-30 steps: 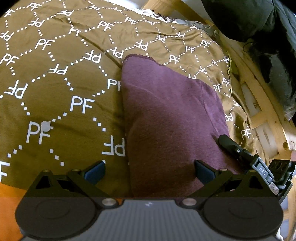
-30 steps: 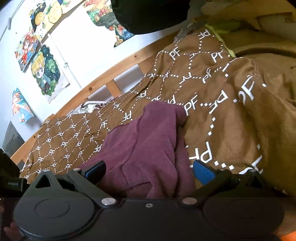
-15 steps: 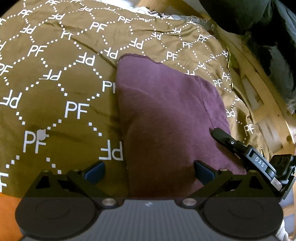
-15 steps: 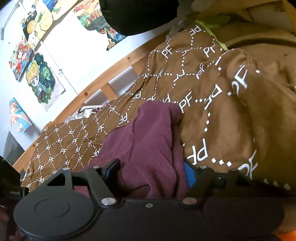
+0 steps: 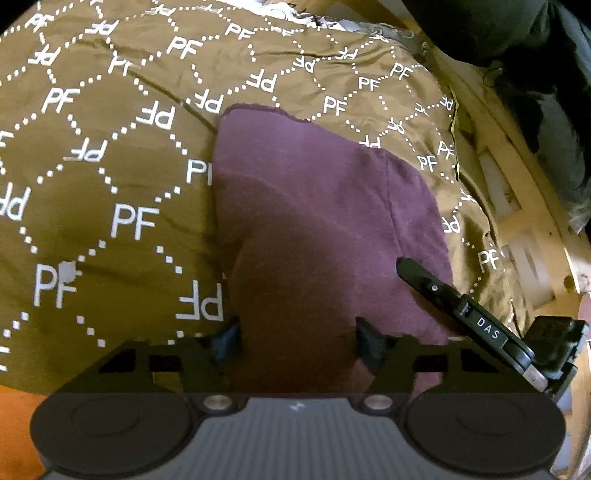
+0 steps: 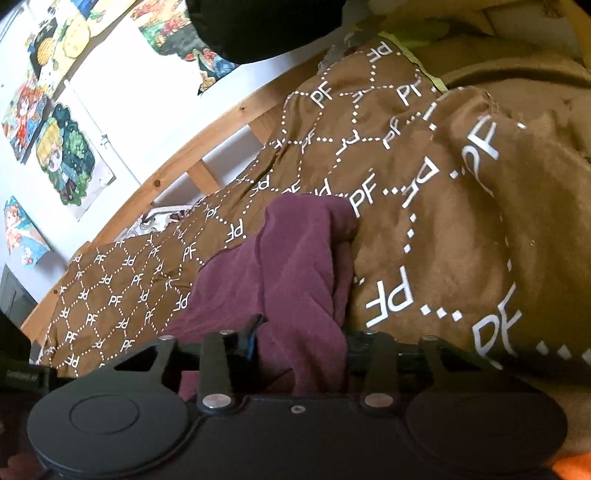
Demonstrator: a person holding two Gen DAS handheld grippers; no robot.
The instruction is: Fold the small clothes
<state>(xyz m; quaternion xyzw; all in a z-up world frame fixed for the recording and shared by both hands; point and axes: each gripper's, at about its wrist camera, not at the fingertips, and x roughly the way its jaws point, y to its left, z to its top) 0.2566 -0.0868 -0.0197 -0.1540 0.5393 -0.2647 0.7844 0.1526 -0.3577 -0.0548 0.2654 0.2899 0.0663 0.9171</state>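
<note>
A dark purple garment [image 5: 314, 206] lies on a brown blanket printed with white "PF" letters [image 5: 110, 177]. My left gripper [image 5: 297, 341] has its jaws partly closed around the garment's near edge, with cloth between them. My right gripper [image 6: 301, 338] is shut on the bunched near end of the same garment [image 6: 295, 258], which trails away over the blanket [image 6: 461, 240]. In the left wrist view a black finger of the right gripper [image 5: 424, 277] rests on the garment's right edge.
A wooden bed frame [image 5: 517, 177] runs along the right. In the right wrist view a wooden rail [image 6: 177, 162] stands against a white wall with cartoon posters [image 6: 66, 158]. Dark clothing [image 5: 517, 33] is piled at the upper right. Orange fabric [image 5: 14, 424] shows at the lower left.
Both grippers have narrowed from wide open. The right closed onto the bunched purple cloth. The left jaws have drawn in around the garment's near edge.
</note>
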